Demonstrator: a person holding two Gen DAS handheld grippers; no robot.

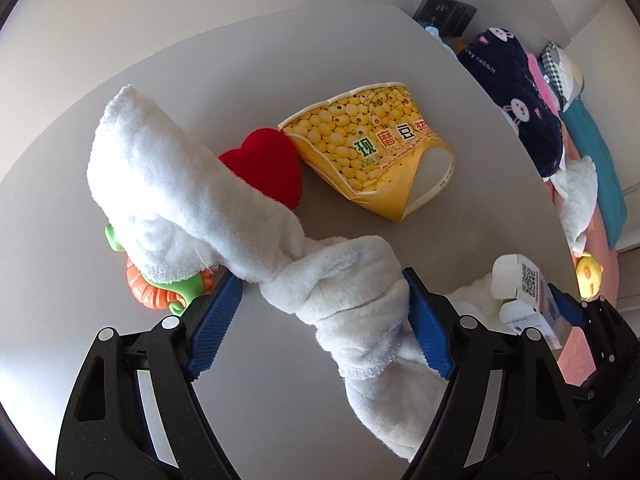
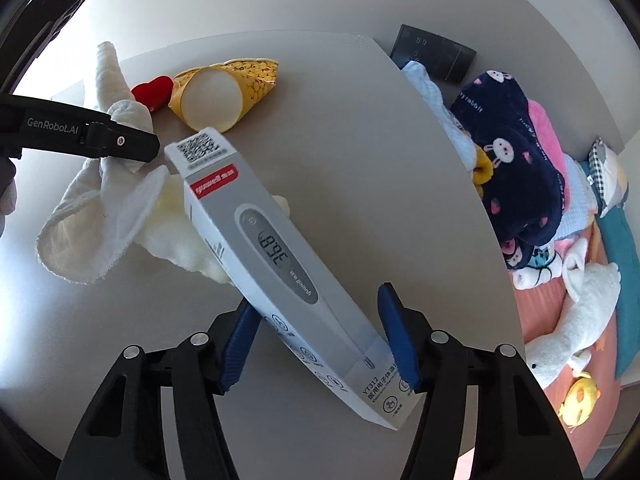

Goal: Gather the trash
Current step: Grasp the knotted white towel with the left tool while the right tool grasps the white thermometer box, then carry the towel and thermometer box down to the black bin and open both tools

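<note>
1. We look down on a pale grey table [image 1: 320,80] with a heap of soft toys and folded clothes [image 2: 532,184] off its right edge; no bin or bag shows in either view, so we cannot say where the trash is bound.
2. Our left gripper [image 1: 324,312] has a knotted white cloth [image 1: 352,300] between its jaws. The right pad touches the knot, while the left pad stands clear of it, so we judge the grip not yet made, though the fisheye leaves some doubt.
3. Our right gripper [image 2: 316,344] straddles the near end of a grey thermometer box [image 2: 276,264]. The jaws stand partly open; both blue pads look at or just beside the carton's sides, and we cannot tell whether they are pressing on it.
4. Left on the table: a crushed yellow soy-milk paper cup [image 1: 372,152] at the far middle, lying on its side; a red plush heart [image 1: 264,168] touching it on the left; and an orange and green plastic toy [image 1: 160,288] partly under the cloth.
5. A cream fluffy cloth [image 2: 180,240] lies under the box.
6. Our judgement: collection is at an early stage. Nothing visible has been put away, two items are being taken up, and the cup at least remains to be gathered.
</note>
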